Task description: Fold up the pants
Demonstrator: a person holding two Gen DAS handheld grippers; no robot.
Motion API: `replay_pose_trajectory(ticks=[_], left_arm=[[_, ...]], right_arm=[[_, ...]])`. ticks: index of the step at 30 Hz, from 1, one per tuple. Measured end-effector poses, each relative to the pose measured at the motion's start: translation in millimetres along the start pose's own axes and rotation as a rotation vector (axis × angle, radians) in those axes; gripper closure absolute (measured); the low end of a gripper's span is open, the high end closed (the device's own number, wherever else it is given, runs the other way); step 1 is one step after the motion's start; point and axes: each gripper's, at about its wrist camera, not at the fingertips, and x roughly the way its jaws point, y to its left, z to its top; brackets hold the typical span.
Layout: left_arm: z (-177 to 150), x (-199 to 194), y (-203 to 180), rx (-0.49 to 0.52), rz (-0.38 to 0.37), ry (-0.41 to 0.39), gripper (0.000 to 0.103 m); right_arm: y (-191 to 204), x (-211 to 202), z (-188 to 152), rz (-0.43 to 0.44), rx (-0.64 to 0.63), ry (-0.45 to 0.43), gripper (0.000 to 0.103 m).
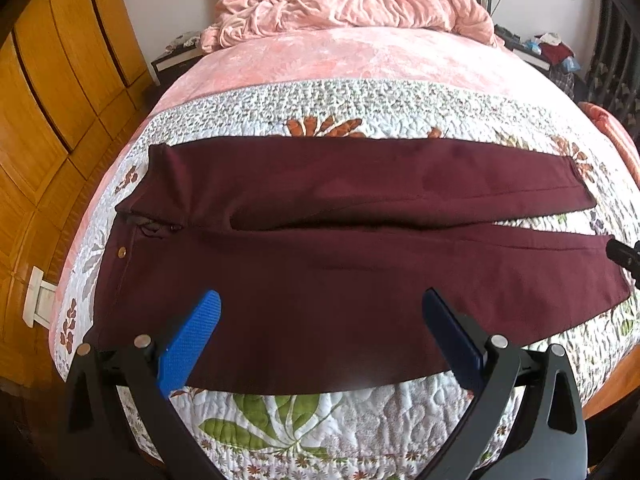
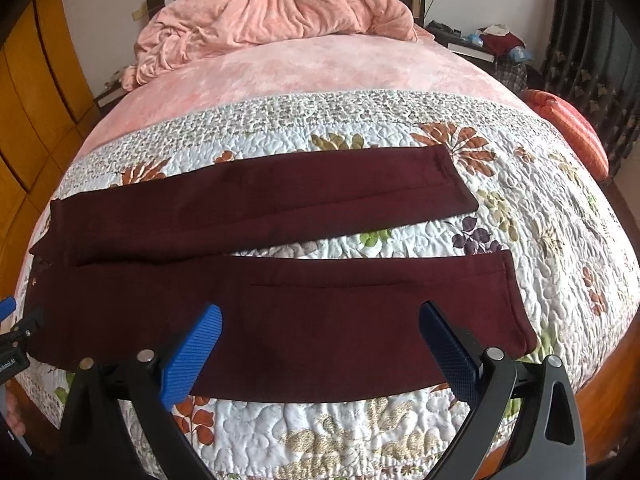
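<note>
Holding both tools low over the near edge of the bed, I had not yet taken any cloth. My left gripper [image 1: 320, 308], with its blue ribbed pads, stood wide apart above the hip part of the dark maroon cotton pants [image 1: 340, 248], and my right gripper [image 2: 320, 322] stood equally apart above the lower part of the near leg; neither one touched the fabric, as far as I could see. The pants lay flat across the white quilted bedspread with leaf and flower print [image 1: 288, 424], waistband to my left, cuffs to my right, the two legs parted in a narrow V. I judged they were spread so because a flat garment gives clean edges for the first fold, and my two tools were set apart along the near leg so I could lift it and lay it over the far leg.

The quilt was soft and bumpy, so the cloth might drag a little on it. Behind it was a pink velvety sheet [image 2: 320, 68] and a crumpled pink blanket [image 2: 280, 8] by the dark headboard. Orange wooden wardrobe doors [image 1: 52, 92] stood at the left, a cluttered nightstand [image 2: 480, 44] at the right.
</note>
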Motion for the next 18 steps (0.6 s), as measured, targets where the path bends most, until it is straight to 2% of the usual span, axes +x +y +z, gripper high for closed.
replay_pose_trajectory(ticks=[10, 13, 18], left_arm=[[3, -7, -5, 0.013, 0.014, -0.030, 0.003], [6, -10, -10, 0.026, 0.017, -0.043, 0.003], [23, -15, -22, 0.080, 0.025, -0.088, 0.003]], right_arm=[[-5, -12, 13, 0.015, -0.030, -0.024, 0.004], [-9, -12, 22, 0.016, -0.045, -0.027, 0.004], [-25, 0, 47, 0.066, -0.025, 0.000, 0.004]])
